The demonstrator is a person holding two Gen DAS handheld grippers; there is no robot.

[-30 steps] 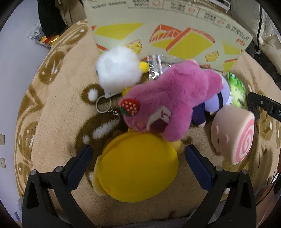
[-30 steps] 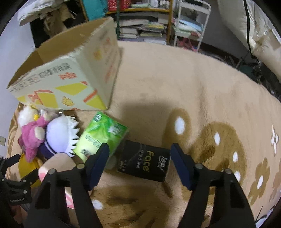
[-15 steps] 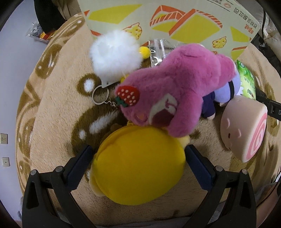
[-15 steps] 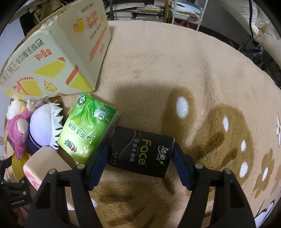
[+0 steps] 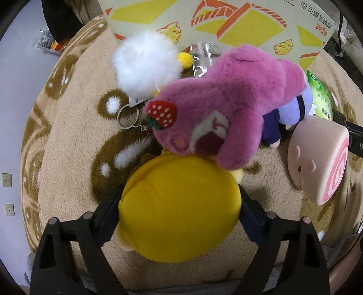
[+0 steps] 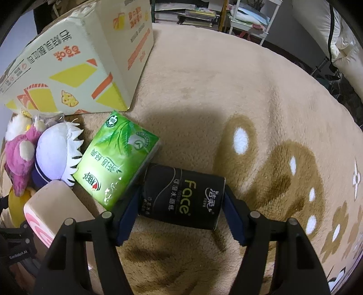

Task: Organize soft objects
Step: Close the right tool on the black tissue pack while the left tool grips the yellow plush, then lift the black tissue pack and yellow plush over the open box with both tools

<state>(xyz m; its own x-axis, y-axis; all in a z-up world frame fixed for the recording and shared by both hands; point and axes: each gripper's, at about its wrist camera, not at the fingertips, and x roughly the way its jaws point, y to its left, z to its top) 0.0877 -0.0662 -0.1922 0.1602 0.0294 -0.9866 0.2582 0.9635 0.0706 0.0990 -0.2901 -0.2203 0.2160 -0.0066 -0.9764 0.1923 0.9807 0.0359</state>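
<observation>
In the left wrist view my left gripper has its fingers pressed on both sides of a round yellow plush on the carpet. A purple plush bear with a strawberry tag lies just beyond it, overlapping its far edge. A white fluffy keychain, a lilac-headed doll and a pink swirl-roll squishy lie around. In the right wrist view my right gripper has closed on a black tissue pack. A green tissue pack leans against the black pack's left end.
A cardboard box with yellow and orange prints stands behind the toys; it also shows in the left wrist view. The beige patterned carpet stretches right. Shelves and a rack stand at the back.
Both grippers moved forward and closed: the left one onto the yellow plush, the right one onto the black tissue pack. The other toys stayed in place.
</observation>
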